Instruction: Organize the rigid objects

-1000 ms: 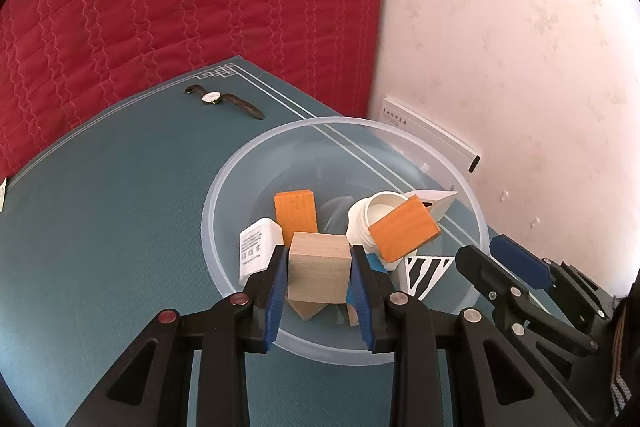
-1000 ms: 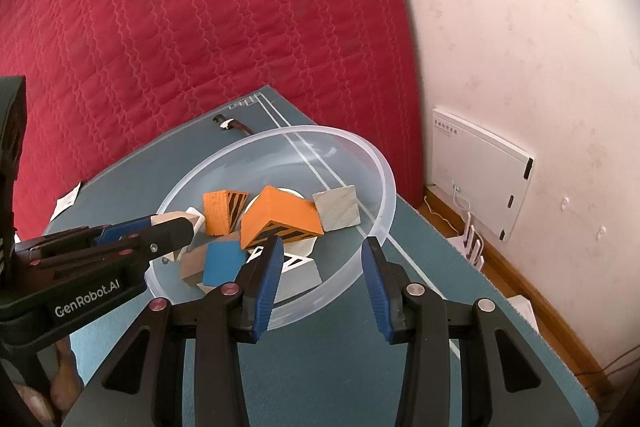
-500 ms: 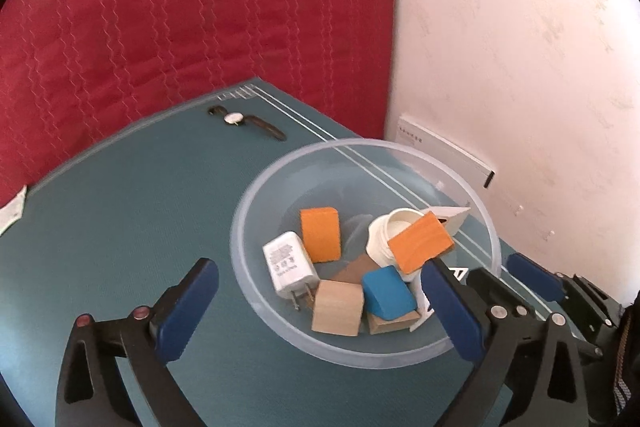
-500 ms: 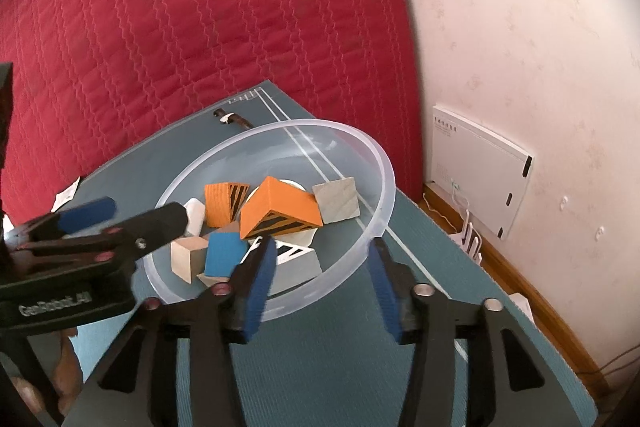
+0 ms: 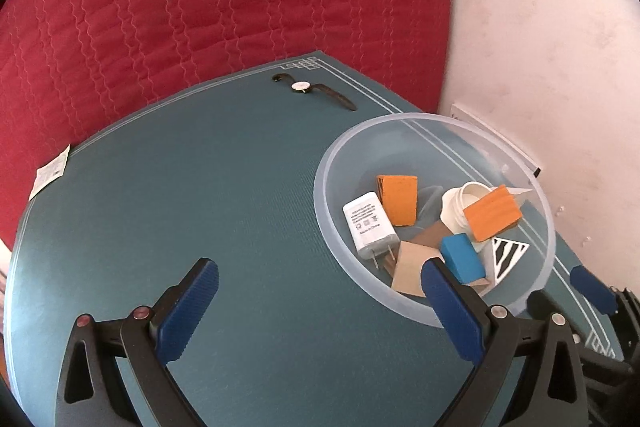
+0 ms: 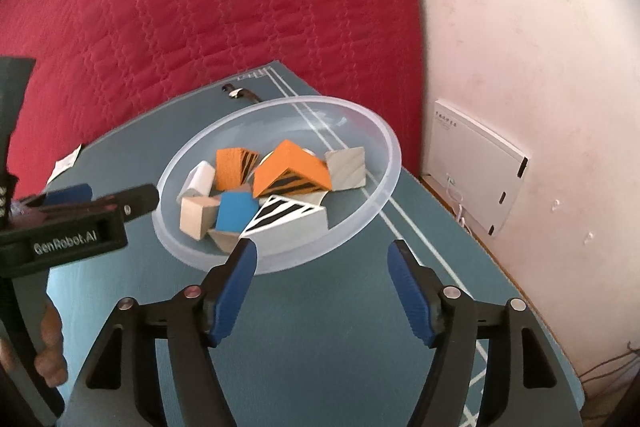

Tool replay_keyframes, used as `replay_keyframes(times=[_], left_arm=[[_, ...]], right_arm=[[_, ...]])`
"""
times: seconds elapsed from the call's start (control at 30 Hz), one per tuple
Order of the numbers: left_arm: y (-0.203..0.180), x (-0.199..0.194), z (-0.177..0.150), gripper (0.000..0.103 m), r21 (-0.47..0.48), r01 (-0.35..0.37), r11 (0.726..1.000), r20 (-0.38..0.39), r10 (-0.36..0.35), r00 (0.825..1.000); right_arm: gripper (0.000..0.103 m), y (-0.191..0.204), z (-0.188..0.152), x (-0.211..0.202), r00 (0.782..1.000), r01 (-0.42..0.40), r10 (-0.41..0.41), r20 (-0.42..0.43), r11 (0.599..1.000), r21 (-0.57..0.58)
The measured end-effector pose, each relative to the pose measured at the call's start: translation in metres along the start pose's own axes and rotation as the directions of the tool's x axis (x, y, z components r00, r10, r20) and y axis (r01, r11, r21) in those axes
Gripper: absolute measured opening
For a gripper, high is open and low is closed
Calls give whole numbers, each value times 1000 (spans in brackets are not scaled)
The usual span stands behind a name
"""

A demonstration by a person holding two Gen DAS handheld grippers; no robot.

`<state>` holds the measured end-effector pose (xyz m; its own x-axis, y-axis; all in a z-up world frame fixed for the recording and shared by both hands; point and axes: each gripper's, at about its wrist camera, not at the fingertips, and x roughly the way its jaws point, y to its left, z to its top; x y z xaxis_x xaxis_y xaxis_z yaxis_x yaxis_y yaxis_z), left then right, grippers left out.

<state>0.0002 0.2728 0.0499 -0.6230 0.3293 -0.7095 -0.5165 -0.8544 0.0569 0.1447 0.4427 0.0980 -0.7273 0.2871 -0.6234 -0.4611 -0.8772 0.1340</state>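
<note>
Now my left gripper (image 5: 316,307) has its fingers spread as wide as they go, nothing between them, hanging over bare teal mat surface (image 5: 200,207) beside the clear plastic bowl (image 5: 332,147). My right gripper (image 6: 322,287) has just been opening its fingers and they too are empty, poised just short of the bowl's near rim.

Everything I'm sorting sits in that bowl: a plain wooden cube (image 5: 412,267), a blue block (image 5: 462,257), a white plug-in charger (image 5: 370,225), two orange blocks (image 5: 398,199), a white round tub (image 5: 460,203) and a striped black-and-white wedge (image 5: 506,255), all leaning loosely on each other. Left out on the mat is a wristwatch with a dark strap (image 5: 316,91), lying near the far edge, well apart from the bowl.

I judge the step in hand is going for that watch. To do it well I'd carry the left fingers across low, line them square to the strap, and close on the case where it is thickest, since a flat strap is likely to slip. I'd keep the right gripper clear of the rim so the light bowl isn't nudged.
</note>
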Motion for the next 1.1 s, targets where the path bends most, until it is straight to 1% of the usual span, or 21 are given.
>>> replay_keyframes(times=[0.3, 0.43, 0.53, 0.6, 0.77, 0.93, 1.03, 1.1], left_arm=[[6, -10, -1, 103, -11, 18, 1000, 14, -18, 1000], [2, -13, -3, 103, 11, -9, 1000, 25, 9, 1000], [-2, -15, -5, 103, 28, -17, 999, 27, 16, 1000], [-6, -19, -6, 103, 41, -31, 999, 43, 29, 999], [-16, -24, -6, 103, 79, -3, 997, 54, -1, 999], [-22, -24, -7, 103, 93, 48, 994, 46, -52, 998], [-25, -24, -9, 103, 106, 34, 994, 47, -39, 998], [-24, -23, -11, 103, 105, 46, 993, 32, -49, 998]], right_arm=[[70, 8, -6, -6, 1000, 4, -4, -10, 1000, -30], [71, 11, -6, -7, 1000, 2, -2, -6, 999, -35], [71, 13, -7, -7, 1000, 2, -2, -4, 999, -36], [71, 14, -7, -6, 1000, 3, -3, -3, 999, -38], [71, 14, -8, -6, 1000, -1, 1, -3, 999, -37], [71, 14, -8, -5, 1000, -1, 0, -6, 999, -34], [71, 14, -9, -5, 1000, -1, 1, -7, 1000, -29], [71, 14, -9, -5, 1000, -2, 1, -8, 1000, -29]])
